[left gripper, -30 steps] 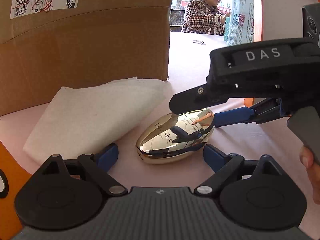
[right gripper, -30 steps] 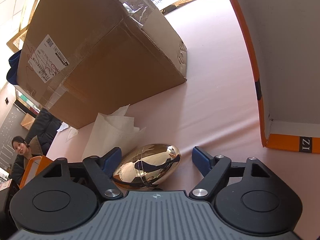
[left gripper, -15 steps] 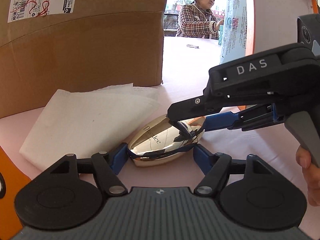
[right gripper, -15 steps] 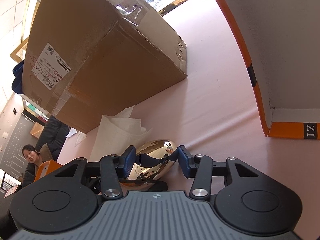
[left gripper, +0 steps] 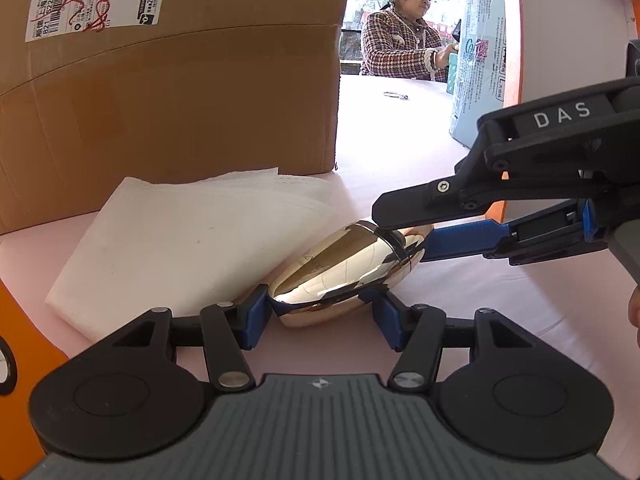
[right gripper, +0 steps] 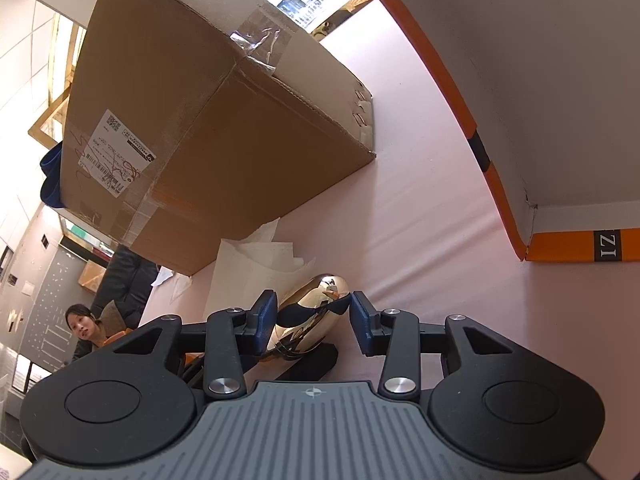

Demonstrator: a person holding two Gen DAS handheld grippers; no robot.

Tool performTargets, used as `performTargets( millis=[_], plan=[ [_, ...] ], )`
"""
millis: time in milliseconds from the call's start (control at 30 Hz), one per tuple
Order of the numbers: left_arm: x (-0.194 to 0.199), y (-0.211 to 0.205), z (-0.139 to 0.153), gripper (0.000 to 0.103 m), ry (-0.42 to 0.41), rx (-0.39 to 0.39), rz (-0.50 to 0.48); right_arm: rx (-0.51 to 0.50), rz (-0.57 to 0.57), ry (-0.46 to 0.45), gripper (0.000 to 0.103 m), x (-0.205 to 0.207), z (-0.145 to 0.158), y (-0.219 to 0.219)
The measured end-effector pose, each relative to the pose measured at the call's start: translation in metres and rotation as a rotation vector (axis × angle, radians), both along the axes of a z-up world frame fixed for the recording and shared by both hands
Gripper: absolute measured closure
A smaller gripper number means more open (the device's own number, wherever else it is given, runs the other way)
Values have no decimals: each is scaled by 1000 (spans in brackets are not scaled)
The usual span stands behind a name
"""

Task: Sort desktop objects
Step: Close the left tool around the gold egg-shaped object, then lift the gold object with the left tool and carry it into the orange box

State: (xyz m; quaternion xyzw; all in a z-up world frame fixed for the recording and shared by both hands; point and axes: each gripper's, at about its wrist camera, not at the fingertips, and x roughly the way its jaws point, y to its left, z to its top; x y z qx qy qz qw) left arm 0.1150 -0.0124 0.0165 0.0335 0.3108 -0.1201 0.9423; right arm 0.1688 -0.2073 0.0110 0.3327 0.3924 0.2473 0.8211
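Mirror-polished gold, the egg-shaped metal case (left gripper: 344, 268) is lying on its side on the pink worktop (left gripper: 460, 300), just beside a folded white cloth (left gripper: 180, 240) and near a large brown cardboard box (left gripper: 180, 92), as two hand-held tools are meeting over it from opposite ends. The left claw (left gripper: 320, 314) is closing around the nearer, blunt end, its blue pads (left gripper: 254, 316) standing at the case's flanks; the left pad looks to be touching, while contact on the right cannot be told for certain. The right claw (right gripper: 313, 318) is straddling the far, seamed end, its blue pads (right gripper: 266, 320) partly open, the left one lying against the shell and the other showing a sliver of daylight. Neither is lifting the case off the worktop. Judging by the glassy finish and rounded taper, the case is likely to be stiff but very slippery, apt to squirt out of flat pads if squeezed near either tip; the widest middle band looks the surest place to take hold, pads set square across it. Its weight cannot be read from here, though the finish would mark easily under a hard pinch. An orange-edged white tray (right gripper: 560, 160) is waiting well apart at the right, and a seated person (left gripper: 404, 44) is working in the background.
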Motion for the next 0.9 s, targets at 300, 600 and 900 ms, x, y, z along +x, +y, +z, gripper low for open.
performTargets(
  millis=[300, 600, 900],
  plan=[
    [0, -5, 1, 47, -13, 16, 11, 55, -5, 45, 65, 9, -7, -6],
    [-16, -4, 9, 59, -39, -35, 27, 85, 21, -11, 72, -4, 11, -10],
    [-41, -7, 50, 59, -148, -74, 12, 193, 36, -78, 73, -30, 44, -22]
  ],
)
